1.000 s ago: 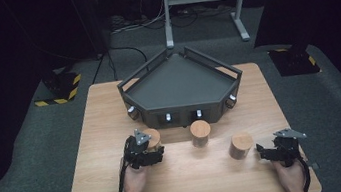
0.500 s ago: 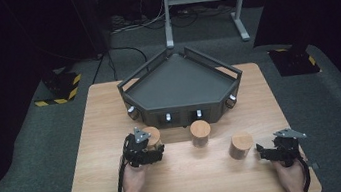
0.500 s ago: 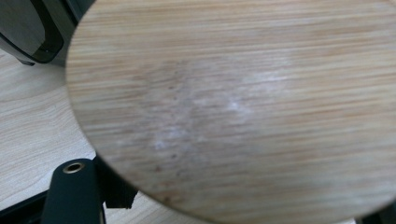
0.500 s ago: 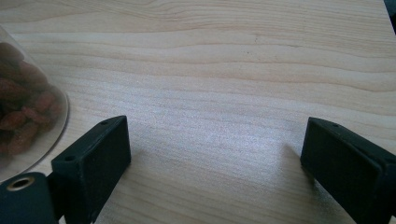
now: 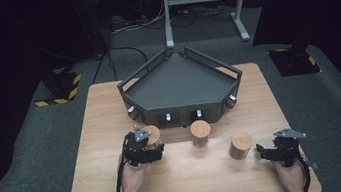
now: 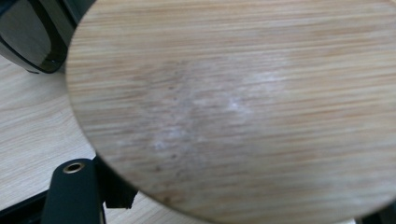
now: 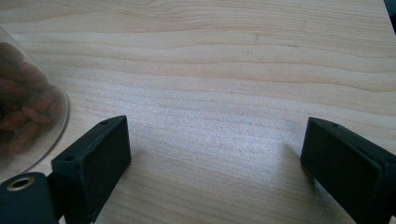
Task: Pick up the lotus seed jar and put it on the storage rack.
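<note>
The left claw (image 5: 151, 146) sits around the leftmost jar (image 5: 153, 135), its jaws on either side of the body just under the wooden lid (image 6: 243, 107); whether they already press the glass or only bracket it I cannot tell, since the left gripper view shows little beyond the lid's grain and one black jaw at the bottom corner. That jar stands on the table (image 5: 110, 114) just in front of the dark tray (image 5: 179, 82), so a grip low on the body would let it be lifted without tipping. The right claw (image 5: 263, 152) rests low on the table with its jaws spread wide and nothing between them. The nearest jar (image 5: 241, 145) stands just beside it, apart, its brown contents showing through the glass. A third jar (image 5: 200, 132) stands between the other two, untouched.
</note>
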`<move>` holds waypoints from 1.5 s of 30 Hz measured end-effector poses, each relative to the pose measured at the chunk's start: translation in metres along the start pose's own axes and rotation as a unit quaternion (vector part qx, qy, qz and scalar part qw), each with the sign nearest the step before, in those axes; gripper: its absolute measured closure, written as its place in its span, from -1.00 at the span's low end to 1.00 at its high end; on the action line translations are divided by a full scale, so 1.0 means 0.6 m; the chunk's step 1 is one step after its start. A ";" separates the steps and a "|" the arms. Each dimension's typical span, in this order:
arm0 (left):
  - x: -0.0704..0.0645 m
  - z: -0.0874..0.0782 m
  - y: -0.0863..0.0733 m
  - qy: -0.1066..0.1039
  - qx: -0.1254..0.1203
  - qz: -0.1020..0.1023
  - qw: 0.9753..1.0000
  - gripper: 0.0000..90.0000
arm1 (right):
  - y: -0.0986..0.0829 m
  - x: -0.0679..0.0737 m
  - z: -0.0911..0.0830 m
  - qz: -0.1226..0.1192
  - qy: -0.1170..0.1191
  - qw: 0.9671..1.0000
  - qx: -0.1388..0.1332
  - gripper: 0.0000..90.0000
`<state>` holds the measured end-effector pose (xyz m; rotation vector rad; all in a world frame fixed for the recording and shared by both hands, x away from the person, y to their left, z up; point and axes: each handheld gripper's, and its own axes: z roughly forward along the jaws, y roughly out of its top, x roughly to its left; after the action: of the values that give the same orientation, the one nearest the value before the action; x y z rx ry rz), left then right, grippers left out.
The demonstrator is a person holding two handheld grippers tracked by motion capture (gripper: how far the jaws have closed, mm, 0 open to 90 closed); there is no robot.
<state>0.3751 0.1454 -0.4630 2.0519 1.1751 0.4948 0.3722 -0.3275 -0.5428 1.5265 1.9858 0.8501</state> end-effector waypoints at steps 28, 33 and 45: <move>0.007 -0.022 0.036 -0.017 -0.009 0.001 1.000 -0.43 | 0.000 0.000 0.000 0.000 0.000 1.000 0.000 -0.82; 0.008 -0.025 0.044 -0.018 -0.011 0.002 1.000 -0.43 | 0.000 0.000 0.000 0.000 0.000 1.000 0.000 -0.82; 0.011 -0.029 0.060 -0.023 -0.010 0.000 1.000 -0.43 | 0.000 0.000 0.000 0.000 0.000 1.000 0.000 -0.82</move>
<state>0.3887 0.1458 -0.4247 2.0358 1.1391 0.4553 0.3722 -0.3275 -0.5428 1.5267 1.9858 0.8500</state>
